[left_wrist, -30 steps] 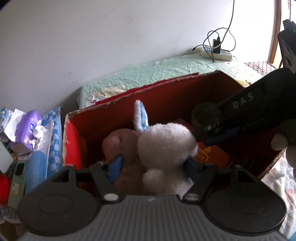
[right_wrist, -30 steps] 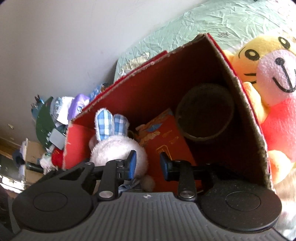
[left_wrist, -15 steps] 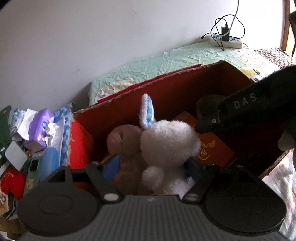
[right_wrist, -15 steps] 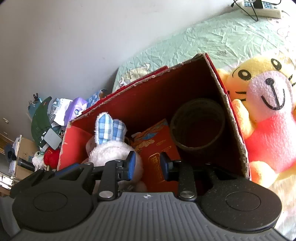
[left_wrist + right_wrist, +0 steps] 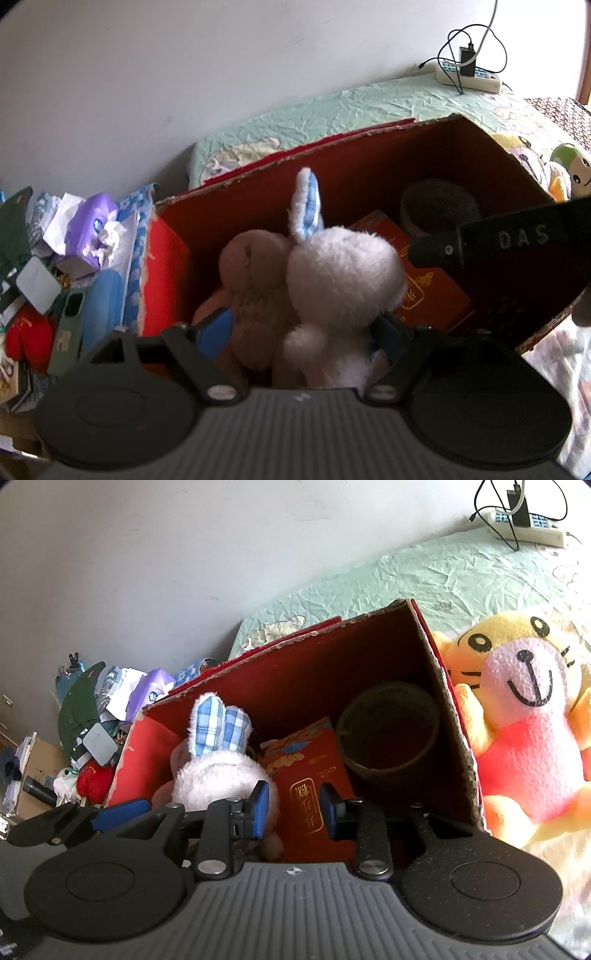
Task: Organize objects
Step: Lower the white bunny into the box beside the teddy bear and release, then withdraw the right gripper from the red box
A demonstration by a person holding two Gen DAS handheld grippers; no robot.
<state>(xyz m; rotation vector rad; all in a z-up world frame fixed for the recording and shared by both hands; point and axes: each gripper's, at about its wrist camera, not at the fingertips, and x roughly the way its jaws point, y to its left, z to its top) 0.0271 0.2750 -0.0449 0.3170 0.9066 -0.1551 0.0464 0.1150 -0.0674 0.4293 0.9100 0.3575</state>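
Left wrist: fluffy white bunny (image 5: 341, 273), blue-checked ears.

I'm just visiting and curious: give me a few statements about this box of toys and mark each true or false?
1. The white plush rabbit sits inside the red cardboard box. True.
2. The yellow plush tiger is inside the box. False: it lies outside, against the box's wall.
3. The right tongs are clamped on the rabbit. False: nothing is between their pads.
4. A power strip with a plugged-in charger lies on the green cover. True.
5. The box holds only plush toys. False: a red packet and a dark round container are in it too.
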